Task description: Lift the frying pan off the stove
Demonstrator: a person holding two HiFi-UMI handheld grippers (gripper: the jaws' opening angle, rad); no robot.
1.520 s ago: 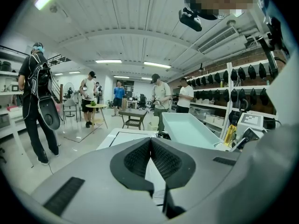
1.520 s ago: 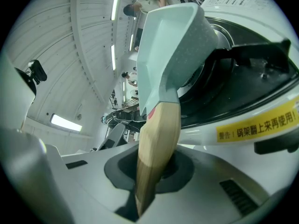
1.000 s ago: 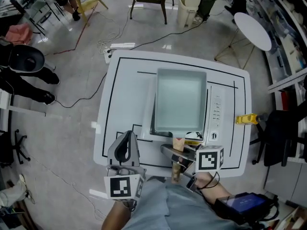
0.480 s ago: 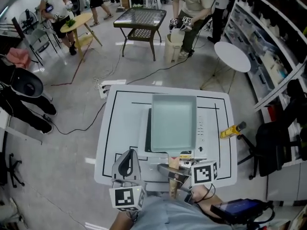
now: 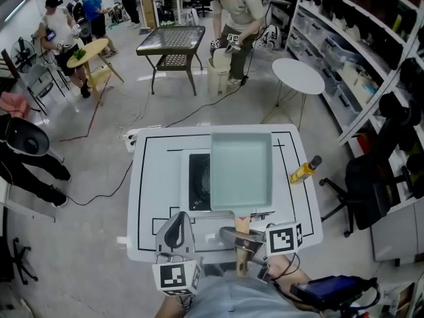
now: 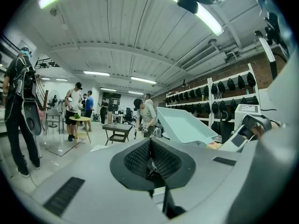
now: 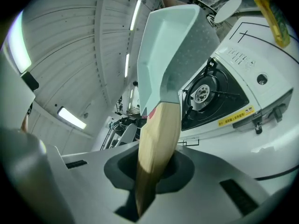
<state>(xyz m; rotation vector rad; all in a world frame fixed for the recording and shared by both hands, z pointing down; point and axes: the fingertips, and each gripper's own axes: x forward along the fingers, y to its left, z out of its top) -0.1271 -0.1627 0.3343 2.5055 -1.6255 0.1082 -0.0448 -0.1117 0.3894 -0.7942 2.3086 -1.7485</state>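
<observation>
Frying pan up off the burner, right gripper on its handle

From the head view, you stand at the near edge of the white table (image 5: pixel 152 177). The stove (image 5: pixel 196 181) sits in the middle of it. The pale green square frying pan (image 5: pixel 240 169) covers the stove's right part, and the dark burner (image 5: pixel 201 177) shows bare at the pan's left side. The pan's wooden handle (image 5: pixel 243 225) points toward you and runs into your right gripper (image 5: pixel 240 244). That gripper's marker cube (image 5: pixel 283 237) sits just to the right. Your left gripper (image 5: pixel 177 229) hangs over the table's near left part, apart from the pan and the stove. A yellow bottle (image 5: pixel 304 170) lies at the table's right edge. A round white table (image 5: pixel 298 76) stands farther off on the floor.

In the left gripper view, the left gripper (image 6: pixel 150 149) has its ribbed pads pressed together with nothing between them. The frying pan (image 6: pixel 187 126) shows tilted to the right, above the gripper body.

In the right gripper view, the right gripper (image 7: pixel 150 171) has its jaws clamped on the wooden handle (image 7: pixel 158 139), which rises straight out of the gap. The frying pan (image 7: pixel 168 45) is in the air, tipped up, clear of the stove (image 7: pixel 233 97). The burner (image 7: pixel 203 93) lies open beneath it. The yellow bottle (image 7: pixel 271 15) lies at the far right.
</observation>
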